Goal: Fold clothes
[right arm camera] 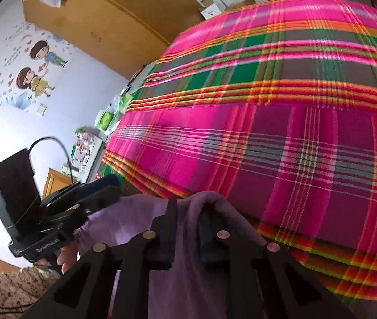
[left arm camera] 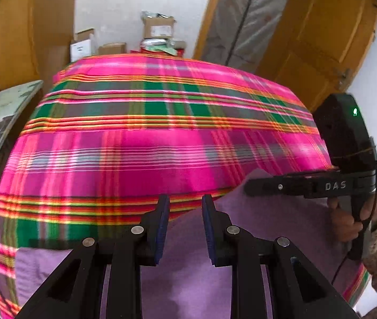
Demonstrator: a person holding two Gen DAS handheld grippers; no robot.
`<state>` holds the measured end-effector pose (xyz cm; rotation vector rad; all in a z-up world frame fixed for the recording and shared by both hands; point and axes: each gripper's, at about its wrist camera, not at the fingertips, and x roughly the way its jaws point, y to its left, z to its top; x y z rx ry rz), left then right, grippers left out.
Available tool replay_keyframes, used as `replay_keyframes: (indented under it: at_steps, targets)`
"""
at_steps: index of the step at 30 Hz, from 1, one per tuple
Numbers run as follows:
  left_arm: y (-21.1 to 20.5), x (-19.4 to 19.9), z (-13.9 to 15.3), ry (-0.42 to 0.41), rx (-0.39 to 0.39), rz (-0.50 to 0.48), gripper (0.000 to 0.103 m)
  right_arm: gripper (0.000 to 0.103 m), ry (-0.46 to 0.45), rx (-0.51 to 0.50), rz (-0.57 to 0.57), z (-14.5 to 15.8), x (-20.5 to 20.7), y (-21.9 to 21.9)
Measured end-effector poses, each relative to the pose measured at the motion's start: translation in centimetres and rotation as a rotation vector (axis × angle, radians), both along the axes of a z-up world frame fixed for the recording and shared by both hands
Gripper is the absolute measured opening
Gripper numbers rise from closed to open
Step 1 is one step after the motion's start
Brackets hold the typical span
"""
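A pink plaid bedspread [left arm camera: 140, 143] covers the bed. On its near edge lies a lavender garment [left arm camera: 188, 279]. The right gripper [right arm camera: 188, 212] pinches a fold of it; the left gripper [left arm camera: 185, 204] hovers released above. Cardboard boxes [left arm camera: 159, 28] stand behind.

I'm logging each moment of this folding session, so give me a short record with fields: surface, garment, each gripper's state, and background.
surface: plaid blanket, pink with green and orange stripes
garment: purple cloth, lying at the near edge of the blanket
left gripper: open, above the cloth, holding nothing
right gripper: shut on a bunched fold of the purple cloth
background: cardboard boxes beyond the blanket, wooden door, cartoon wall stickers
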<state>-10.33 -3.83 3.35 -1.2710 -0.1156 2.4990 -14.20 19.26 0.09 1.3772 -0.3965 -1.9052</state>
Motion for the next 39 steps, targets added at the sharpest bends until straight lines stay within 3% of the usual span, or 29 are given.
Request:
replay_keyframes:
  at_steps: [6,11,15,23,30,31,33,39]
  targets:
    - [2.2,-0.9,-0.6,-0.027,0.001,-0.06,0.026,0.021,0.094,0.041,-0.023,2.1,1.3,2.0]
    - [4.0,-1.1,-1.1,-0.044,-0.017,-0.108,0.026,0.021,0.154,0.08,-0.071,3.4,2.7,5.5]
    - [5.2,-0.8,-1.2,-0.033,-0.038,-0.137,0.026,0.021,0.256,0.213,-0.05,4.2,5.4,7.6]
    - [7.4,-1.3,-2.0,-0.062,-0.07,-0.197,0.026,0.021,0.259,0.336,0.001,2.7,8.8,10.4]
    - [8.4,-2.1,-2.4,-0.072,-0.083,-0.194,0.026,0.024,0.285,0.383,0.062,1.4,9.4,9.2]
    - [8.5,-2.1,-2.5,-0.073,-0.085,-0.195,0.026,0.023,0.288,0.384,0.058,1.4,9.5,9.3]
    - [8.7,-2.1,-2.5,-0.072,-0.088,-0.198,0.026,0.004,0.296,0.385,0.051,1.5,9.6,9.4]
    - [9.2,-2.2,-2.2,-0.063,-0.091,-0.197,0.026,0.002,0.356,0.373,-0.054,2.9,9.1,10.1]
